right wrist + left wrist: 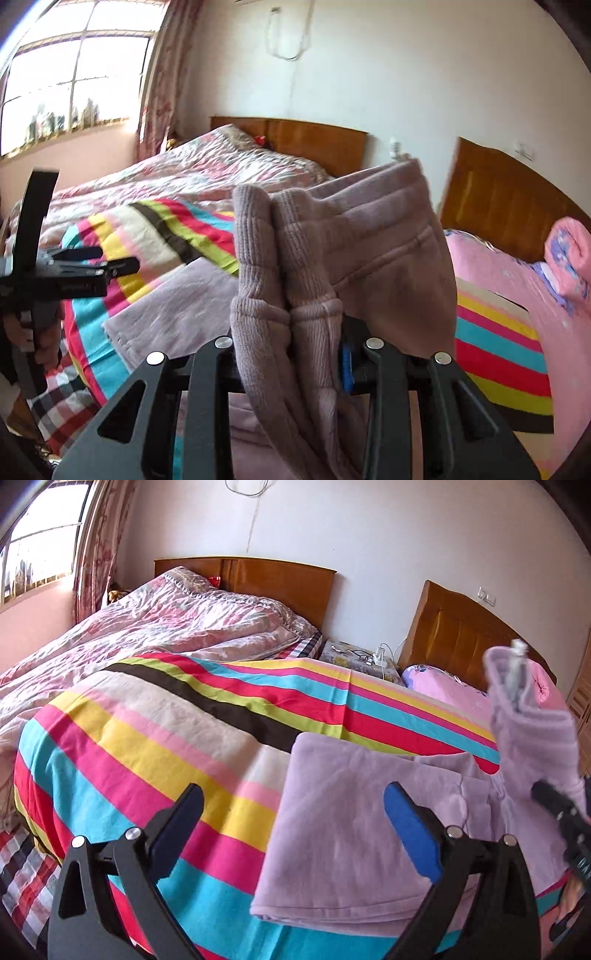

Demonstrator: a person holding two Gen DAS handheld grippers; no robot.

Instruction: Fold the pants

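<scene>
A: Window (40, 542) glare on my far left, then a pink floral quilt (166, 624) across one bed, its near edge cut off by the lens rim.

B: And the left gripper (291, 812)?

A: From my left wrist view its fingers (413, 834) stand wide apart with nothing between them, above the striped blanket (147, 731). In the right wrist view I only catch it from the side at the frame edge, with part of a hand (44, 332) under it, mostly hidden.

B: Where are the pants?

A: The lilac pants (343, 812) lie partly flat on the striped blanket, just right of centre. Their ribbed cuffs (273, 266) are lifted off the bed.

B: Held by what?

A: The right gripper (295, 354). Its fingers are nearly closed and pinch the two cuffs together; I see only a sliver of blue pad (346, 365), the rest buried in cloth. In my left view just its black tip shows at the right rim, blurred.

B: Further right?

A: A nightstand (354, 657) with a charger and glasses, hard to read, then a second wooden headboard (472, 635) and pink bedding (517, 280), cropped by the edge.
</scene>
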